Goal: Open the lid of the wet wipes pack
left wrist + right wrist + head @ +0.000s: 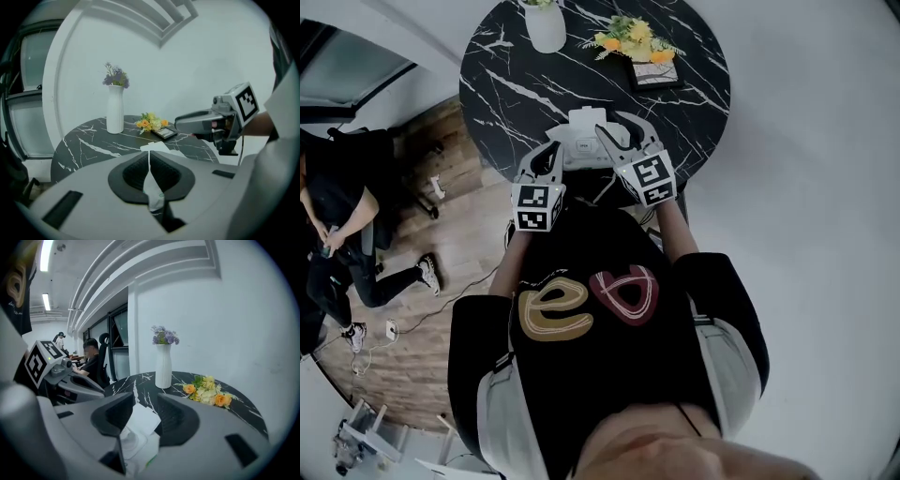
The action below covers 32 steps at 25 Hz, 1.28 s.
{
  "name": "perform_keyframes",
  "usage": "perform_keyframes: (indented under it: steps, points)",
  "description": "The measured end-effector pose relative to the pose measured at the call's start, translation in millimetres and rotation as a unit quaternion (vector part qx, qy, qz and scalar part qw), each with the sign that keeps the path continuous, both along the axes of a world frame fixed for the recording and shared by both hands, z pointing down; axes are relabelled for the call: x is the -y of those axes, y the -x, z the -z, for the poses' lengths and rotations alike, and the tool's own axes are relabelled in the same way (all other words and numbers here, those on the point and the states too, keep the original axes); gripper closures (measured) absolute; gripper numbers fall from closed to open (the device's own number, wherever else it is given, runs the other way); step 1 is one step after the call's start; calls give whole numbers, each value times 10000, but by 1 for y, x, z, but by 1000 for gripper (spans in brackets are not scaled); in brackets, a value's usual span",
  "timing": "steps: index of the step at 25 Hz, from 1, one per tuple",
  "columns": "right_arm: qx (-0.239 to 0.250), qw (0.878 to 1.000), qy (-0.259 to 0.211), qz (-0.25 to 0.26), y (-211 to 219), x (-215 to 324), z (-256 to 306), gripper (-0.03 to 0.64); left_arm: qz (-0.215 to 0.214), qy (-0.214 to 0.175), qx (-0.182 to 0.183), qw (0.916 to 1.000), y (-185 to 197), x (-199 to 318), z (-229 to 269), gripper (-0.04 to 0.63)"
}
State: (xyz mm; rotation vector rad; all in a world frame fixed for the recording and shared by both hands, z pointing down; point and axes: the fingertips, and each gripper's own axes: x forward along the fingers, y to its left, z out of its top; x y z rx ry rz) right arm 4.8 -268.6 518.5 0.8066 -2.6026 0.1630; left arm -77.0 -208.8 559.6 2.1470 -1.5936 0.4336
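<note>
Head view: left gripper (548, 157) jaws closed on the left edge of the wet wipes pack (586, 131), at the black marble table's (506, 75) near rim. Lid (140, 420) raised. Right gripper (623, 141) jaws wide, straddling pack, not pressing.

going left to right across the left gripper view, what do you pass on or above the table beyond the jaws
white vase → yellow and orange flowers → dark frame → right gripper
</note>
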Motion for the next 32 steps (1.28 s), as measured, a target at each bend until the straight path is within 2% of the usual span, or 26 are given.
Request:
perform_keyframes:
  steps: [6,11,14,21,25,32]
  points:
    - [26,9995,-38,-325,-2,-23,-2,448,42,-527,-161,9985,-1,3,29,575]
    - [126,9988,-8,-474,-4,-36,-3,449,2,-770,-248,9967,-6,7,43,575]
    - [174,9983,17,-550,-6,-41,-3,455,-70,-809,-228,9964,-10,8,44,575]
    - [203,9969,-37,-759,-10,-43,-2,552,-150,-761,-180,9968,-14,7,42,576]
    - [171,9965,-78,-815,-12,-42,-3,582,-161,-770,-173,9968,-13,7,42,577]
    - [212,9939,24,-1080,-15,-37,-3,606,-124,-732,-199,9970,-7,5,40,577]
